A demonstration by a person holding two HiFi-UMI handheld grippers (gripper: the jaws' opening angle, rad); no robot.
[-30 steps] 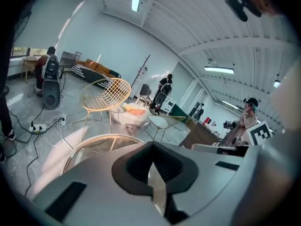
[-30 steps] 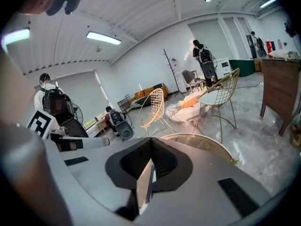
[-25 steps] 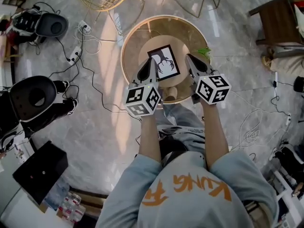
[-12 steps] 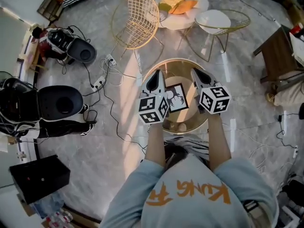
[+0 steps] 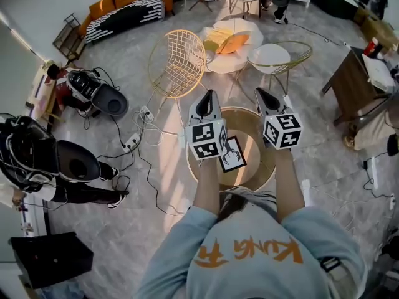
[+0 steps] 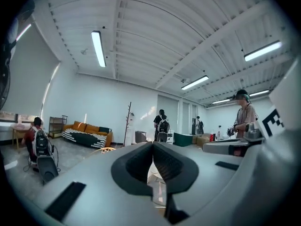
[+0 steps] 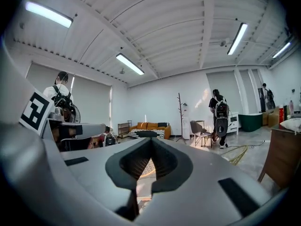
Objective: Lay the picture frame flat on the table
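The picture frame [image 5: 234, 156], black-edged with a dark figure on white, rests face up on the round glass table [image 5: 262, 167], partly hidden behind my left gripper's marker cube. My left gripper [image 5: 209, 94] and right gripper [image 5: 260, 93] are held side by side above the table's far rim, pointing out into the room. Neither touches the frame. In the left gripper view the jaws [image 6: 152, 147] meet with nothing between them. The right gripper view shows its jaws [image 7: 151, 142] pressed together and empty too.
A gold wire chair [image 5: 176, 61], a cushioned seat [image 5: 227, 39] and a small white round table [image 5: 274, 58] stand beyond the glass table. Cables [image 5: 140, 142] and black machines [image 5: 93, 92] lie at the left. A wooden table [image 5: 358, 83] is at the right. People stand across the room [image 7: 218, 114].
The head view has tilted up from the table to the room. Both grippers have lifted from beside the frame and now point outward; the frame stays on the table.
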